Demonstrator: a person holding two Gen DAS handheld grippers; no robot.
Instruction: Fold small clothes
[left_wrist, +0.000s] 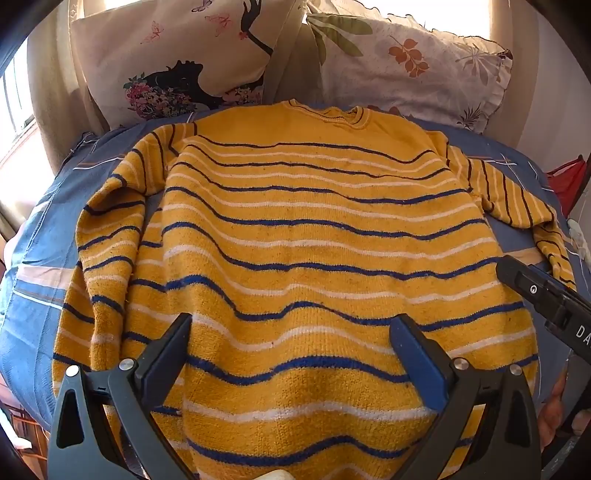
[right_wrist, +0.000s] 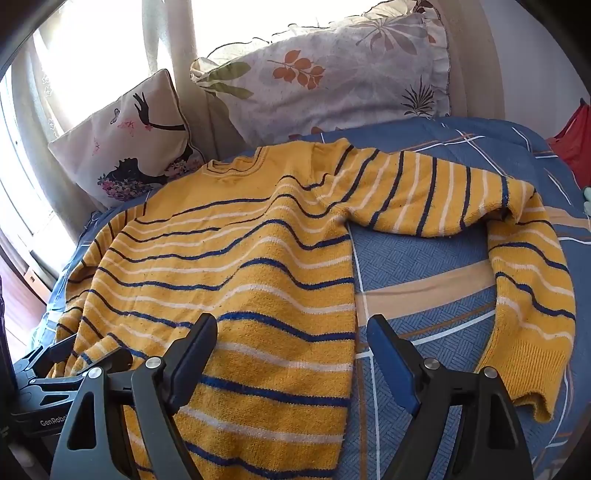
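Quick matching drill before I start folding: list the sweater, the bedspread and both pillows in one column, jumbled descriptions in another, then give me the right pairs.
Things:
1. sweater
2. bedspread
3. left pillow
4. right pillow

Descriptions:
A. blue with pale crossing bands
B. pale with orange and green leaves
C. yellow with blue and white stripes, spread flat
D. cream with a black silhouette and pink butterflies

Pairs: 1-C, 2-A, 3-D, 4-B

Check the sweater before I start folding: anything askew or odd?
The yellow striped sweater lies mostly flat, body rippled. Its right sleeve bends sharply at the elbow, and its left sleeve is bunched alongside the body. No damage visible.
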